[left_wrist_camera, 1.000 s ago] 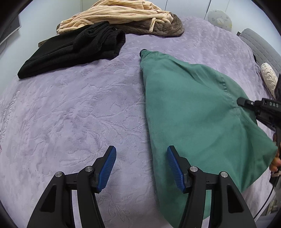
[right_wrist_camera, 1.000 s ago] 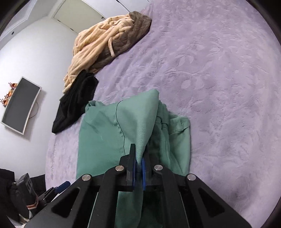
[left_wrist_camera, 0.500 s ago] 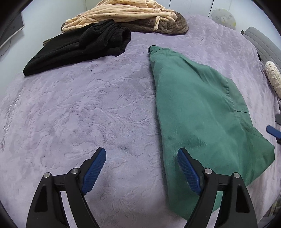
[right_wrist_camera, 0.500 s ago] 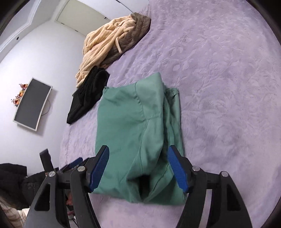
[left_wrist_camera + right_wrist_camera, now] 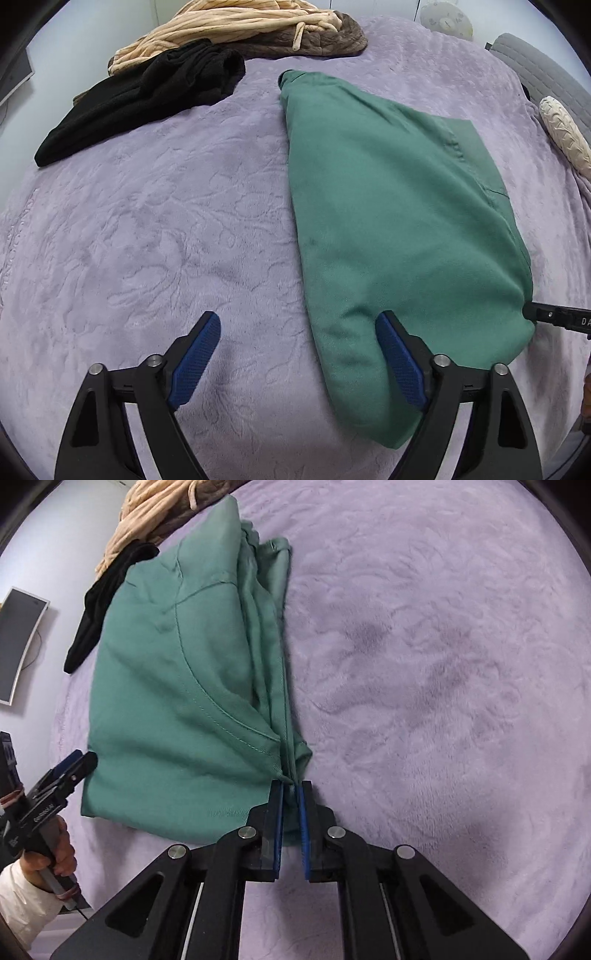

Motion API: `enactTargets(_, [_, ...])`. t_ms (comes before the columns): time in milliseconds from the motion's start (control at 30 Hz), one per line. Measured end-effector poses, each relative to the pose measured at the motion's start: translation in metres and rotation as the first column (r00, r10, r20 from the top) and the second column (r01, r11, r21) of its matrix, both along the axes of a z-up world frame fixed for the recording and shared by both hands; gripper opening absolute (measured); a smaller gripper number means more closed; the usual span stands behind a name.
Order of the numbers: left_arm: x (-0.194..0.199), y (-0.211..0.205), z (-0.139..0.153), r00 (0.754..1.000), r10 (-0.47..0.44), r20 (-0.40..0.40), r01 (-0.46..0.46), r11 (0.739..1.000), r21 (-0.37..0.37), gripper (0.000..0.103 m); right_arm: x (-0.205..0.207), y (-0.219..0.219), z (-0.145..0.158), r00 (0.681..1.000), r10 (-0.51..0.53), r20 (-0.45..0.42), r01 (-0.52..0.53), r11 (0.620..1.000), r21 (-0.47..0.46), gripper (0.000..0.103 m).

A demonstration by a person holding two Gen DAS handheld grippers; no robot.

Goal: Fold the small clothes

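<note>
Right gripper point(image 5: 291, 792), spread wide half a second ago, now pinches the green garment's point(image 5: 177, 686) corner.
Left wrist view: left gripper point(image 5: 297, 350) hangs spread, one finger on the green garment point(image 5: 388, 221), flat on the purple blanket point(image 5: 147, 221). Right wrist view: fabric bunches between near-closed jaws; black clothes point(image 5: 96, 602) lie beyond.

Even, diffuse indoor light, moderately bright — no glare. Soft dark shadows lie on the purple blanket point(image 5: 424, 646) in the right wrist view. Strong fisheye bending with black vignette at corners — both views sharp, slight softening toward rims.
</note>
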State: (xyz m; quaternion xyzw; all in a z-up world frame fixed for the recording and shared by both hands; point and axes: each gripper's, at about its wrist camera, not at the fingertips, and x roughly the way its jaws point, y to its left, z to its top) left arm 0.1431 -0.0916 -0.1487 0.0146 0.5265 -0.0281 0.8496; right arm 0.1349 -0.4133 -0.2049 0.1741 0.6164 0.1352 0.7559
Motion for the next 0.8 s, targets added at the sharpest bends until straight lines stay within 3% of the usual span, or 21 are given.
enactTargets(33, [-0.002, 0.001, -0.004, 1.000, 0.004, -0.002, -0.004, 1.000, 0.003, 0.100, -0.001, -0.002, 0.000, 1.000, -0.016, 0.000, 0.016, 1.000, 0.014, 0.009])
enactTargets(400, [-0.001, 0.009, 0.015, 0.999, 0.011, -0.032, -0.011, 1.000, 0.014, 0.100, -0.014, -0.042, 0.039, 0.989, -0.146, 0.014, 0.146, 0.989, 0.027, 0.009])
enactTargets(733, [0.028, 0.034, 0.028, 0.995, 0.098, -0.037, -0.100, 0.993, -0.057, 0.100, 0.021, -0.022, 0.046, 0.991, -0.130, 0.044, 0.125, 0.988, 0.093, 0.010])
enactTargets(800, [0.034, 0.032, 0.026, 0.995, 0.089, -0.044, -0.091, 0.994, -0.060, 0.100, 0.026, -0.018, 0.045, 0.991, -0.124, 0.045, 0.120, 0.989, 0.092, 0.027])
